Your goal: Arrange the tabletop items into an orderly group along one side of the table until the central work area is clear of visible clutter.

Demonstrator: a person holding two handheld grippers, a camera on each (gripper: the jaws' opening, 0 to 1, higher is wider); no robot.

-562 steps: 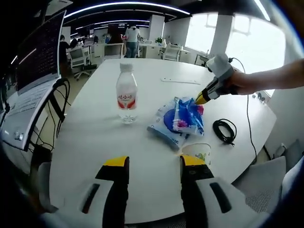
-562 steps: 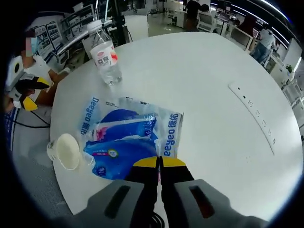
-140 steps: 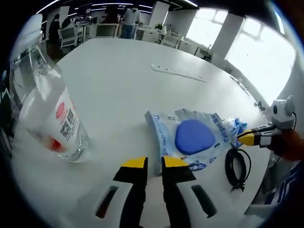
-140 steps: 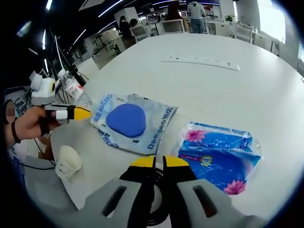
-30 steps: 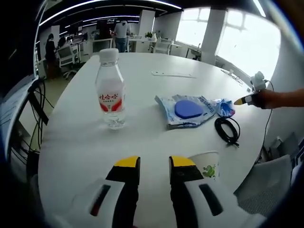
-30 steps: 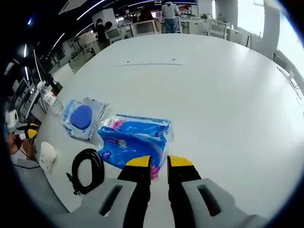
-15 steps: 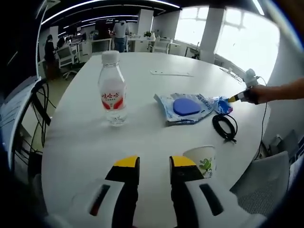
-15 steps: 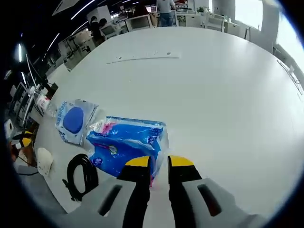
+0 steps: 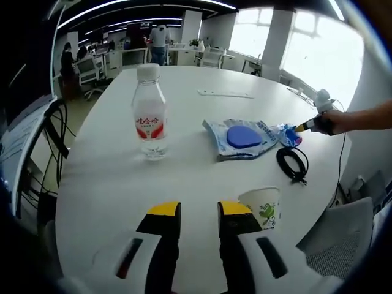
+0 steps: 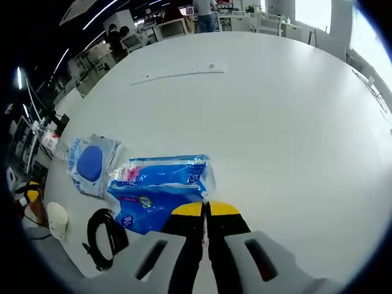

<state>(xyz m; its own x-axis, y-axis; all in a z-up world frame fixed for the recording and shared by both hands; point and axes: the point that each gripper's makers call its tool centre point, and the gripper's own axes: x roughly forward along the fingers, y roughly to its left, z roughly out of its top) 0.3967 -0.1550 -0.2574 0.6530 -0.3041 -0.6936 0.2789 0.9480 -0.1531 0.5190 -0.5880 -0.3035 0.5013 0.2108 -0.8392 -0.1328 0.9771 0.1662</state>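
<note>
Blue tissue pack (image 10: 162,187) lying flat on the white table (image 10: 275,122), its near edge pinched at the yellow tips of the right tool (image 10: 206,211), jaws closed together on the plastic. Seen from the left gripper view as a blue crumple (image 9: 288,136) with the right tool (image 9: 304,127) at it, held in a hand (image 9: 334,122). Just beside the pack, touching or nearly so, a clear pouch with a round blue pad (image 10: 90,162); same pouch (image 9: 244,138) in the left gripper view. Near the pack on the side toward the table edge, a coiled black cable (image 10: 104,236), also visible at (image 9: 293,164). Paper cup (image 10: 57,219) close to the table edge beyond the cable; in the left gripper view the cup (image 9: 261,207) standing upright just beside the left tool (image 9: 191,210). Left tool parted a little, nothing between the jaws, poised above the table. Water bottle (image 9: 149,116) upright, capped, red-and-white label, well apart from the pouch. White power strip (image 10: 177,72) farther across the table. Office desks, chairs and people in the background.
</note>
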